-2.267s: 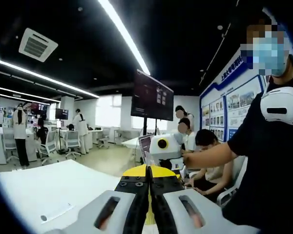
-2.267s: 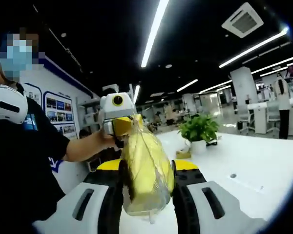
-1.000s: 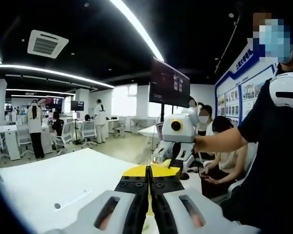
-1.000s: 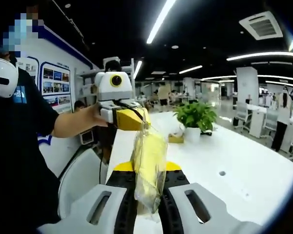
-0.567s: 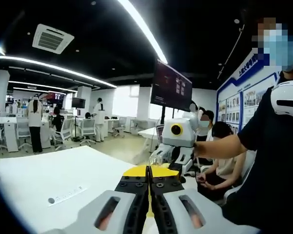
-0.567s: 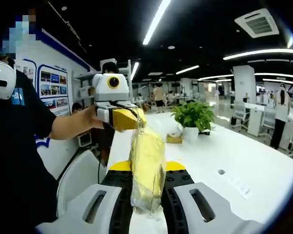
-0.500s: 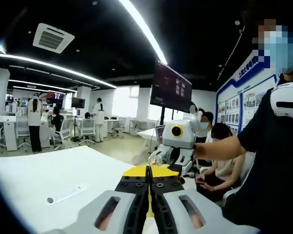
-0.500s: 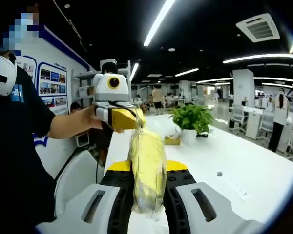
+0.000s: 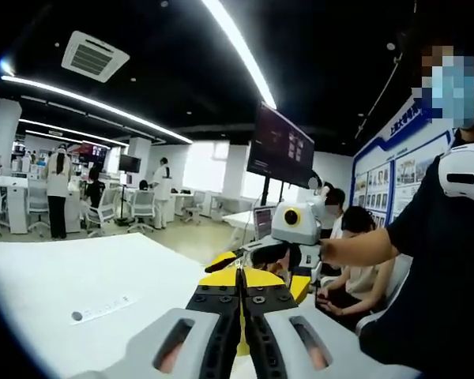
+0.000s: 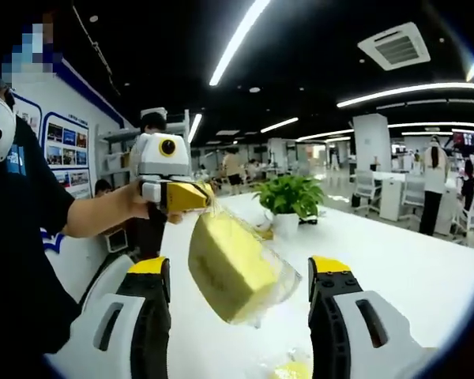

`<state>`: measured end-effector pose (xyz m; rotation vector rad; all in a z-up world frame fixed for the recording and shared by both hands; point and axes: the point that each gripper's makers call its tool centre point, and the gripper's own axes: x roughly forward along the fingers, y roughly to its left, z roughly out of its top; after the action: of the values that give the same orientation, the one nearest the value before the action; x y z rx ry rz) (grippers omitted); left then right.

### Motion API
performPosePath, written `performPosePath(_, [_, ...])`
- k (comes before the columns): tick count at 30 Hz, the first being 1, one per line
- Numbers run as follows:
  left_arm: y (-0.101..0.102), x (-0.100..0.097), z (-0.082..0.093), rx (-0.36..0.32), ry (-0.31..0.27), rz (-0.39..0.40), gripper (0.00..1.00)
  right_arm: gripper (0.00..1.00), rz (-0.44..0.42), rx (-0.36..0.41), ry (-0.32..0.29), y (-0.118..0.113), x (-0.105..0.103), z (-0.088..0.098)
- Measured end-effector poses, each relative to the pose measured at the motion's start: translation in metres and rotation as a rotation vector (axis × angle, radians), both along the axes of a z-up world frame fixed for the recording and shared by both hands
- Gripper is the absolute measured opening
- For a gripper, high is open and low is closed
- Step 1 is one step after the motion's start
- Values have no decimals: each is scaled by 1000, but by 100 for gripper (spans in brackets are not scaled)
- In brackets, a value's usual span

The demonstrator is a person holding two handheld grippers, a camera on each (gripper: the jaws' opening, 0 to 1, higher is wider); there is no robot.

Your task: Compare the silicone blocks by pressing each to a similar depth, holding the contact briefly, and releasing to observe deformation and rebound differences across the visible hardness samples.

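Note:
A yellow silicone block [image 10: 231, 267] inside a clear plastic bag hangs tilted above the white table [image 10: 395, 264]. My left gripper [image 10: 183, 195], white with yellow jaws, is shut on the bag's top corner, and a person's hand holds it. My right gripper [image 10: 241, 272] is open, its two yellow-tipped jaws standing wide on either side of the block without touching it. In the left gripper view my left gripper [image 9: 239, 273] shows its jaws pressed together, and the right gripper [image 9: 262, 264] faces it with jaws spread. Another yellow piece [image 10: 288, 369] lies low on the table, mostly hidden.
A potted plant [image 10: 288, 197] stands on the table behind the block. The person holding the grippers is close by [image 9: 434, 260]. A monitor on a stand [image 9: 288, 150] and seated people [image 9: 351, 237] are beyond the table. A small label [image 9: 103, 306] lies on the table.
My right gripper has opened and let go of the bagged block, which now swings tilted from the left gripper alone. The left gripper stays shut.

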<state>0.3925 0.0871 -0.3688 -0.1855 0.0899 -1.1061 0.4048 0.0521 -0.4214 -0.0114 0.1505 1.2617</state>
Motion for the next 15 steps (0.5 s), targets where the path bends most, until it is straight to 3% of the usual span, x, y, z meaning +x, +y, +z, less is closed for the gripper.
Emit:
performPosePath(7, [6,0,-5,-3,17,18,0,87,-53,63,-11,-5,-2,5])
performPosePath(15, [23,8,-14,-24,60,92,0,96,-109,113,36,-15,-2,9])
